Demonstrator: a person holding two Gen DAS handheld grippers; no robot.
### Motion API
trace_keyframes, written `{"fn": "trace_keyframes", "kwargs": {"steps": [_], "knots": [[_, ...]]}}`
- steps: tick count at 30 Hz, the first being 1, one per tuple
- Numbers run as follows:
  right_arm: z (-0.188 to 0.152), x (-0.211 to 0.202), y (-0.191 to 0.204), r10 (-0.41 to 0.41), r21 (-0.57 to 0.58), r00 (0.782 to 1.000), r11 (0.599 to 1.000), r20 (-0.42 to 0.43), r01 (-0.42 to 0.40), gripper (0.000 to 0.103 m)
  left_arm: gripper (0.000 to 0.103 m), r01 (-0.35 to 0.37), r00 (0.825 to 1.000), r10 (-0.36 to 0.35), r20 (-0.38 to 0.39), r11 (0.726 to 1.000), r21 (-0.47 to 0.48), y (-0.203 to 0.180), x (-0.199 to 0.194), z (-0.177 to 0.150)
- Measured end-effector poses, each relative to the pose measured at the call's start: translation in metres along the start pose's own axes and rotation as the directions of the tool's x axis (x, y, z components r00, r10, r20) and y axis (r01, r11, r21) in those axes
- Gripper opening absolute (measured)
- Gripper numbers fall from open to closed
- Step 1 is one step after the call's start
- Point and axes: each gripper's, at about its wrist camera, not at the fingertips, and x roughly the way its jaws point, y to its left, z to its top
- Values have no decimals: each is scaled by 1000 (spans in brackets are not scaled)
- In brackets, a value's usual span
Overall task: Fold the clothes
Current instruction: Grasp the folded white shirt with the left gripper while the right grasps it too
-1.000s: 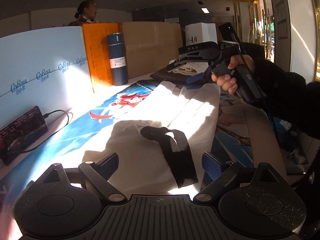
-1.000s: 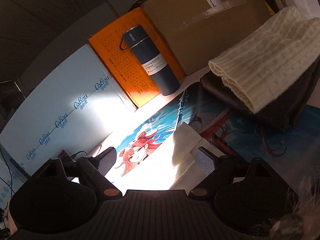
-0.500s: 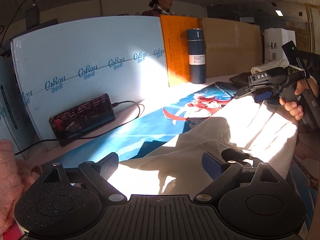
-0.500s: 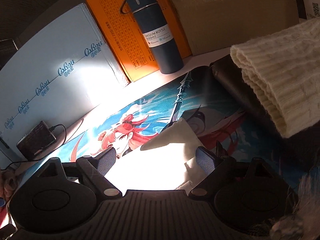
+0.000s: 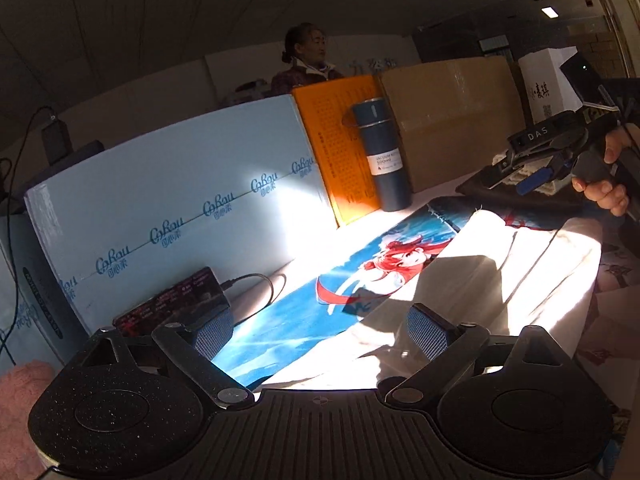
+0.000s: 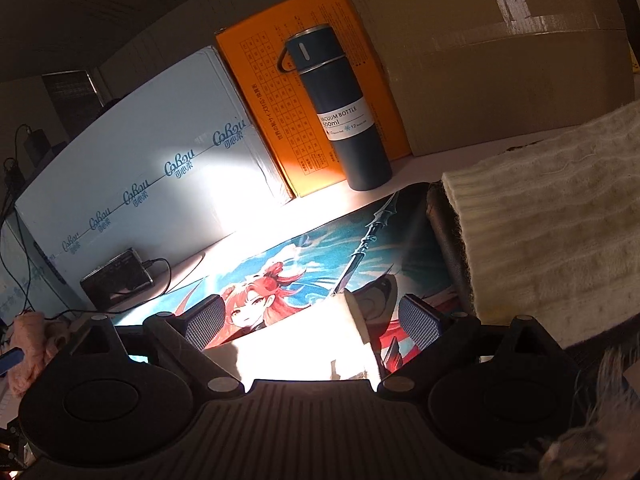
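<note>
A cream garment [image 5: 500, 280] lies spread on the anime desk mat [image 5: 304, 312], half in sunlight. My left gripper [image 5: 320, 332] hovers open over its near left edge, with nothing between the fingers. In the left wrist view a hand [image 5: 600, 188] holds my right gripper [image 5: 516, 176] above the garment's far end. Seen from its own camera, the right gripper [image 6: 314, 322] is open, and a far corner of the cream garment [image 6: 320, 344] lies just below and between its fingers. A folded cream knit [image 6: 560, 240] rests on a dark garment [image 6: 444, 248] to the right.
A blue vacuum bottle [image 5: 384, 160] stands by an orange box [image 5: 336, 152], a cardboard box [image 5: 452, 116] and a light blue box [image 5: 172, 208] along the back. A phone with cable [image 5: 176, 304] leans at the left. Pink fluffy cloth [image 5: 16, 400] lies at the near left. A person [image 5: 308, 56] stands behind.
The left wrist view has swung left and tilted up; the garment's black strap has left its view. The right gripper has come lower over the garment's far corner.
</note>
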Motion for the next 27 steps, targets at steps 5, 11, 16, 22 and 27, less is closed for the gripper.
{"fn": "trace_keyframes", "kwargs": {"steps": [5, 11, 16, 22, 27], "knots": [[9, 25, 4, 16, -93, 995, 995, -95, -25, 92, 96, 157, 987, -158, -3, 977, 147, -76, 14, 10], [4, 57, 12, -61, -216, 986, 976, -158, 25, 91, 96, 232, 973, -221, -71, 928, 291, -143, 45, 14], [0, 71, 6, -76, -260, 984, 965, -159, 33, 75, 96, 276, 961, -260, -94, 916, 290, -159, 66, 21], [-1, 68, 14, -42, -307, 985, 952, -169, -12, 32, 95, 354, 935, -334, -122, 904, 240, -165, 93, 32], [-2, 63, 21, -24, -338, 983, 940, -179, -38, 20, 33, 385, 922, -370, -112, 903, 189, -160, 102, 37]]}}
